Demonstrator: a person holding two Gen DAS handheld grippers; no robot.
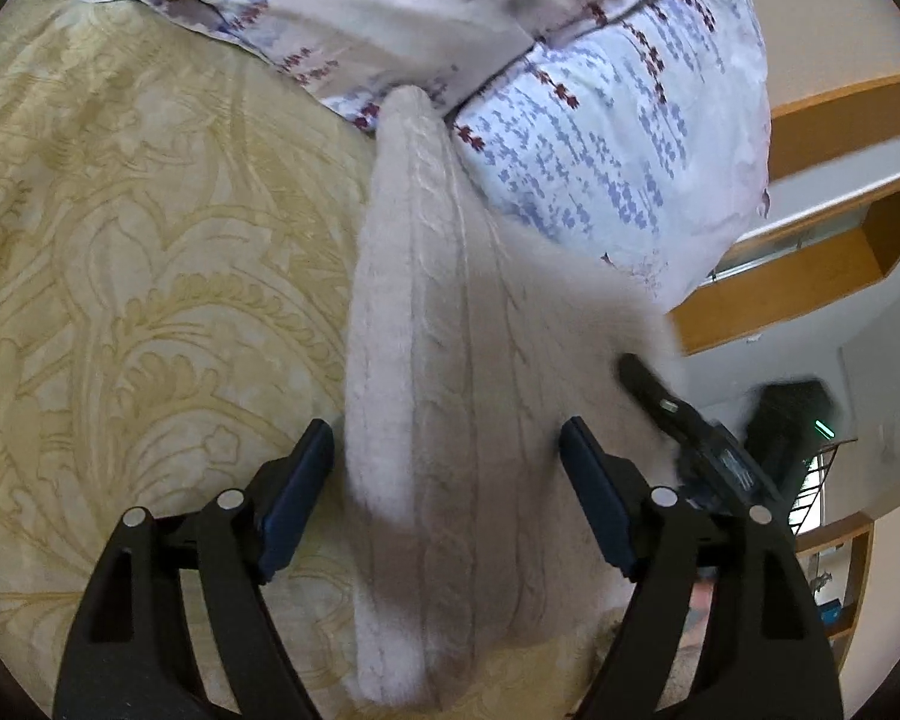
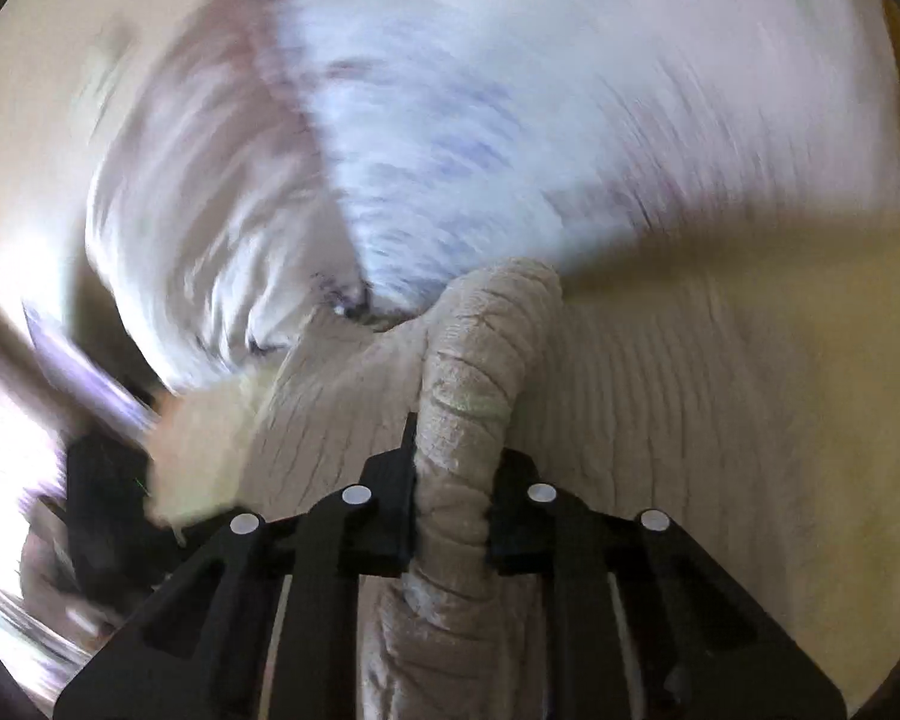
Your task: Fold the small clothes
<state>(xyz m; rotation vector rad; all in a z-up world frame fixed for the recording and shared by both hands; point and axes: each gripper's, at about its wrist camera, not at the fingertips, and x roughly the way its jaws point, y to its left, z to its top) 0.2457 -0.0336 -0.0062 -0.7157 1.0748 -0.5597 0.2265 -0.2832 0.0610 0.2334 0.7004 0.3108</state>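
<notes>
A pale beige cable-knit garment (image 1: 450, 360) lies lengthwise on the yellow patterned bedspread (image 1: 138, 252), reaching up to the pillows. My left gripper (image 1: 447, 450) is open, its blue-padded fingers (image 1: 297, 498) standing either side of the knit's near part, not clamping it. My right gripper (image 2: 453, 480) is shut on a bunched roll of the same knit garment (image 2: 474, 372), lifted from the cloth spread below. The right wrist view is heavily blurred by motion. The right gripper also shows in the left wrist view (image 1: 660, 396), at the garment's right edge.
Floral blue-and-white pillows (image 1: 618, 138) and a quilt (image 1: 360, 6) lie at the head of the bed. Wooden shelving (image 1: 810, 240) stands beyond the bed's right side. A dark device (image 1: 798, 420) sits past the right gripper.
</notes>
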